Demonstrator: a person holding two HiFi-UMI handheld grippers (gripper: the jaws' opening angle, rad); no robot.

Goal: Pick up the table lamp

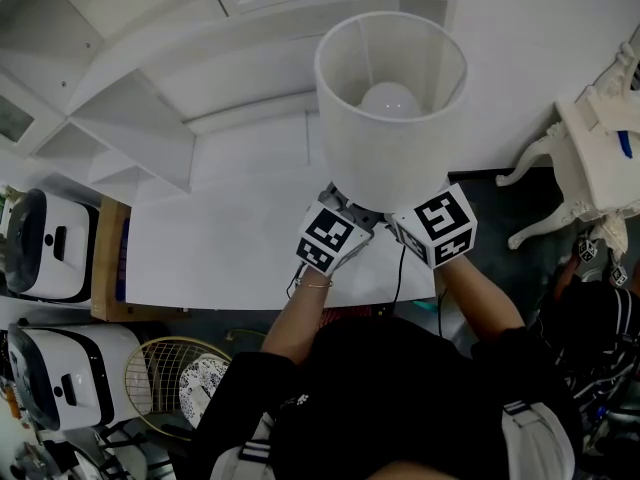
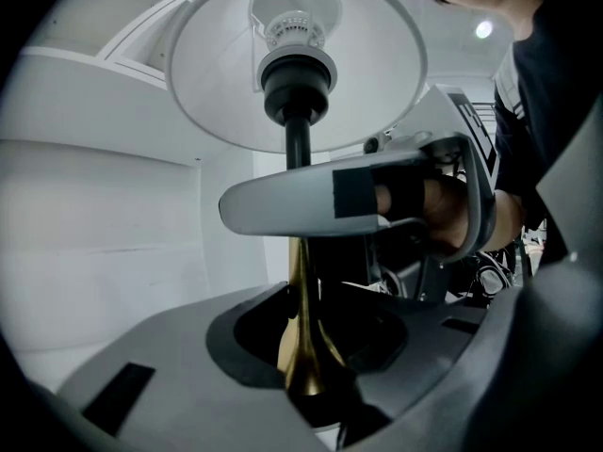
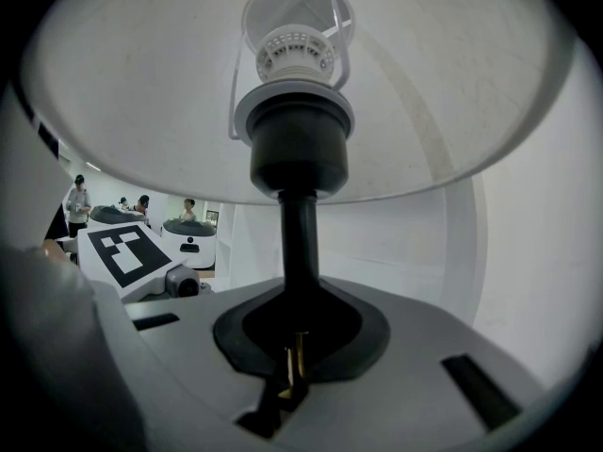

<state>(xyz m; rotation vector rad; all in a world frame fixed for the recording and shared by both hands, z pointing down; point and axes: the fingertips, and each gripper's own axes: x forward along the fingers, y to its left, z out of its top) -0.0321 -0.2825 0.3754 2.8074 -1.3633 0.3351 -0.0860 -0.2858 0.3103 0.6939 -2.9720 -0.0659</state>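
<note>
The table lamp has a white drum shade (image 1: pixel 391 108), a black upper stem (image 3: pixel 300 248) and a brass lower stem (image 2: pixel 302 342). In the head view the shade hides the stem and both sets of jaws. My left gripper (image 2: pixel 306 379) is shut on the brass stem, low down. My right gripper (image 3: pixel 292 375) is shut on the stem too, with a brass sliver showing in its notch. Their marker cubes, left (image 1: pixel 331 238) and right (image 1: pixel 437 226), sit side by side just under the shade. The lamp stands upright over the white table (image 1: pixel 220 253).
White stepped shelving (image 1: pixel 150 118) rises behind the table. An ornate white furniture piece (image 1: pixel 590 148) stands at the right. White appliances (image 1: pixel 45 243) and a wire basket (image 1: pixel 170 373) lie at the lower left. People stand far off in the right gripper view.
</note>
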